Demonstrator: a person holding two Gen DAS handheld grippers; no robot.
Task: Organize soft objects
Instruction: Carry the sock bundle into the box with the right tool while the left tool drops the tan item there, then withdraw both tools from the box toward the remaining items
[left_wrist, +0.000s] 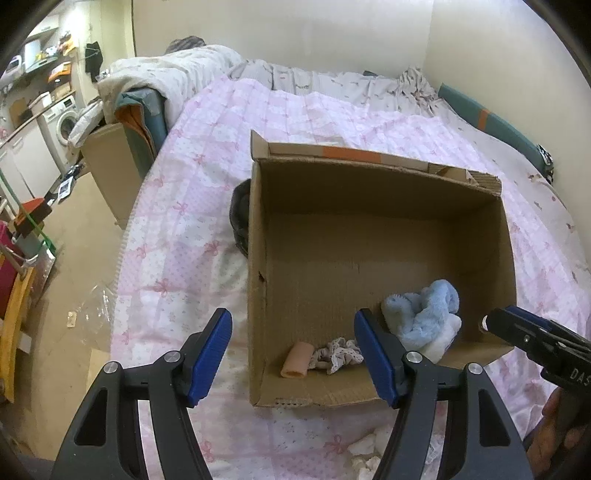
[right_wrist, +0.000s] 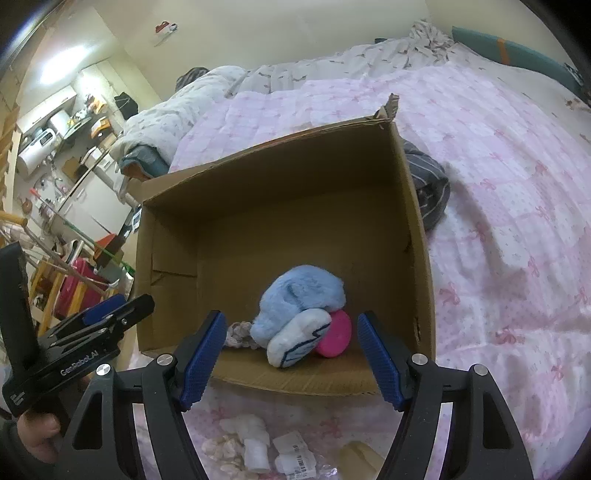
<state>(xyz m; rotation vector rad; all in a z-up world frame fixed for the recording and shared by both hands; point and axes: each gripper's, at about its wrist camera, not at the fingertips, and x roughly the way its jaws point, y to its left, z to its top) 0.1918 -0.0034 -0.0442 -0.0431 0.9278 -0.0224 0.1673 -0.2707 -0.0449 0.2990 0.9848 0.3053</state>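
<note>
An open cardboard box (left_wrist: 369, 192) (right_wrist: 280, 177) sits on a pink quilted bed. Inside lie a fluffy blue-and-white plush (left_wrist: 428, 314) (right_wrist: 299, 314), a patterned scrunchie (left_wrist: 338, 354) (right_wrist: 238, 334), a peach tube-shaped piece (left_wrist: 295, 360) and a pink round object (right_wrist: 338, 338). My left gripper (left_wrist: 293, 356) is open and empty over the box's near-left corner. My right gripper (right_wrist: 291, 360) is open and empty just above the box's near wall, in front of the plush. Each gripper shows in the other's view, the right one (left_wrist: 495, 321) and the left one (right_wrist: 122, 314).
White socks and small packets (right_wrist: 258, 446) (left_wrist: 365, 454) lie on the quilt (right_wrist: 517, 221) in front of the box. A dark striped cloth (right_wrist: 428, 184) (left_wrist: 240, 218) lies beside the box's side wall. A folded duvet (left_wrist: 177, 70) lies at the bed's head. Cluttered floor and shelves are on the left.
</note>
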